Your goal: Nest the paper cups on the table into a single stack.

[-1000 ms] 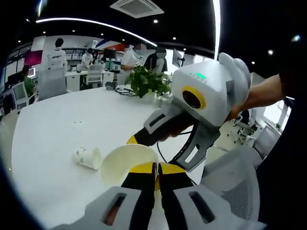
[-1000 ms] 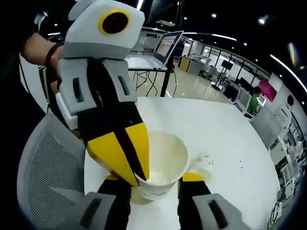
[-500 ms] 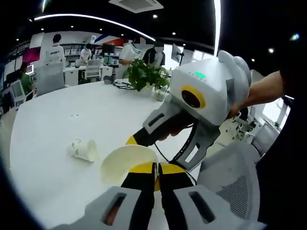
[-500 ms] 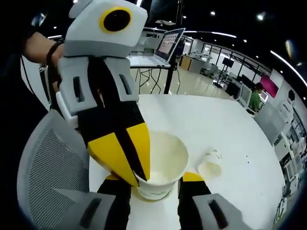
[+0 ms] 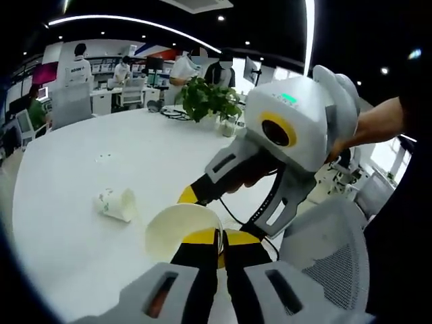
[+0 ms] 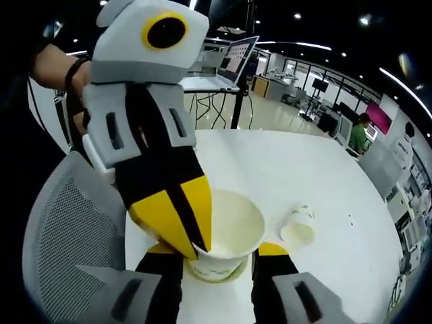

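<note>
- My left gripper [image 5: 221,237] has its jaws pinched on the rim of the paper cup [image 5: 179,227], held above the white table [image 5: 74,182].
- My right gripper [image 6: 216,251] straddles that cup [image 6: 228,233] at its sides; I cannot tell whether it grips.
- A second cup [image 5: 115,203] lies tipped on the table, well apart.

2 paper cups [image 6: 226,233] [image 6: 298,228], maybe more nested; 2 grippers [image 5: 219,237] [image 6: 216,251].

no legible text, cup print unreadable
</note>
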{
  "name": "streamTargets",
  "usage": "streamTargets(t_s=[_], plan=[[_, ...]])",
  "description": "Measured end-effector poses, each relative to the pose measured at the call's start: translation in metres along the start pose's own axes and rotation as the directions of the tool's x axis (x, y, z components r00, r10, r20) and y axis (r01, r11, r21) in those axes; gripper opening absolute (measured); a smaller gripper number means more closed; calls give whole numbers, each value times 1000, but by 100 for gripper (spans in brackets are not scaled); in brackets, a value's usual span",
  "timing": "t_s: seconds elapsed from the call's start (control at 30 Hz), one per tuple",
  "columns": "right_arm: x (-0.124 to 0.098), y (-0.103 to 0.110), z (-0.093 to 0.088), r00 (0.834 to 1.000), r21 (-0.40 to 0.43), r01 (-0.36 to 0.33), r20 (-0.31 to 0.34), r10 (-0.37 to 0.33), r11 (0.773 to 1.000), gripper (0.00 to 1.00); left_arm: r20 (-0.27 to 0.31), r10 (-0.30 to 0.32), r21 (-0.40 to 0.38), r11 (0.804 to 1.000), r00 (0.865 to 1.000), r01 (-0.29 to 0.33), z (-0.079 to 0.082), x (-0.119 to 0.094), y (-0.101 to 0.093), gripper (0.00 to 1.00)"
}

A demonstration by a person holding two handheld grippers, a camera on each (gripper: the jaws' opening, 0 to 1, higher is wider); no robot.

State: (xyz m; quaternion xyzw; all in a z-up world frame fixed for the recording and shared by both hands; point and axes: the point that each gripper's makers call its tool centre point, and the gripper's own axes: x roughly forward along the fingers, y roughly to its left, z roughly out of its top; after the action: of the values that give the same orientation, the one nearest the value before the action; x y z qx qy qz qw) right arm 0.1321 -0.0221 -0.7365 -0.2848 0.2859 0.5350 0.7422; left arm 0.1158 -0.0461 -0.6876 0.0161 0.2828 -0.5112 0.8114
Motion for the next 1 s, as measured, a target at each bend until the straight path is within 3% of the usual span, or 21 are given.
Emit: streamTargets(t_s=[0.33, 1.0], plan=[[-9, 1, -9, 1000, -38, -1, -30, 0, 999, 44, -9, 6, -7, 1000, 1000, -6, -5, 4, 0, 1], [-19, 4, -31, 998, 30, 28, -59, -27, 999, 44, -71, 22, -11, 1000, 997, -23, -26, 18, 2, 2]])
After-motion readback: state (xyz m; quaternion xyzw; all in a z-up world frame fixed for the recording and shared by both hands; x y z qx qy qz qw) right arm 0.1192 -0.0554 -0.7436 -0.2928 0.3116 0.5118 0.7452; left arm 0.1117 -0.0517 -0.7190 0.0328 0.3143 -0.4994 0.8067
